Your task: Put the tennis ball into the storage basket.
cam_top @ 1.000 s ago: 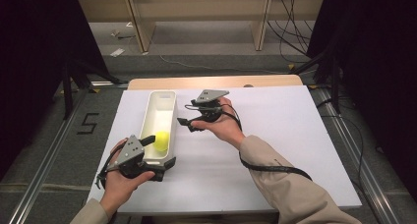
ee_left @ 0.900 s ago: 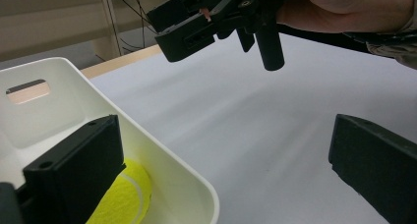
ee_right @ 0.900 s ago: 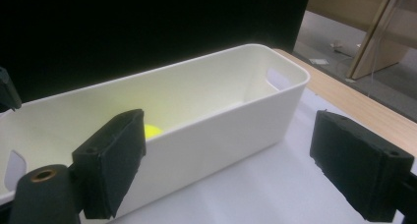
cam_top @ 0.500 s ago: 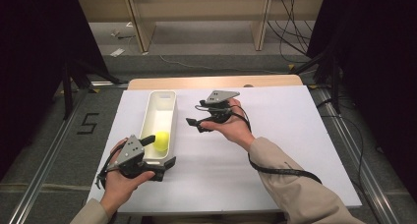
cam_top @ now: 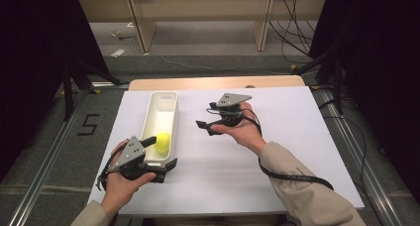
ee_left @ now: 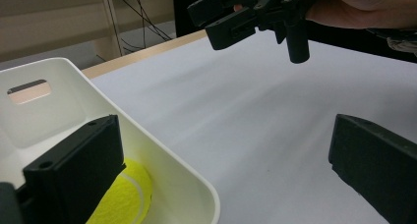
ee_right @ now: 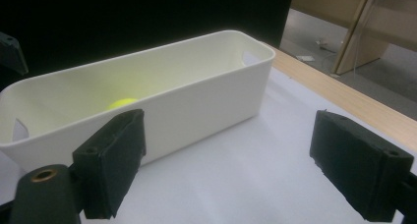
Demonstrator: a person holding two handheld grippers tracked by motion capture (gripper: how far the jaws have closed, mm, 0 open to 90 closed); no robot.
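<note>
A long white bin [cam_top: 159, 118] lies on the white table top, with a yellow tennis ball [cam_top: 163, 141] in its near end. My left gripper [cam_top: 159, 152] is open at that end. One jaw sits inside the bin beside the ball [ee_left: 125, 197] and the other outside over the table, so they straddle the bin wall [ee_left: 172, 172] without pressing on it. My right gripper [cam_top: 204, 126] hovers open and empty to the right of the bin, its jaws pointing at the bin's side [ee_right: 162, 111]. The ball [ee_right: 121, 103] peeks over the rim there.
The white sheet [cam_top: 287, 146] covers the table, with a wooden strip [cam_top: 213, 82] at its far edge. The right hand and its gripper [ee_left: 246, 15] hang above the sheet in the left gripper view. Shelving legs and cables lie on the floor beyond.
My right gripper has drifted to the right, away from the bin, still open. The left gripper and the ball have stayed put.
</note>
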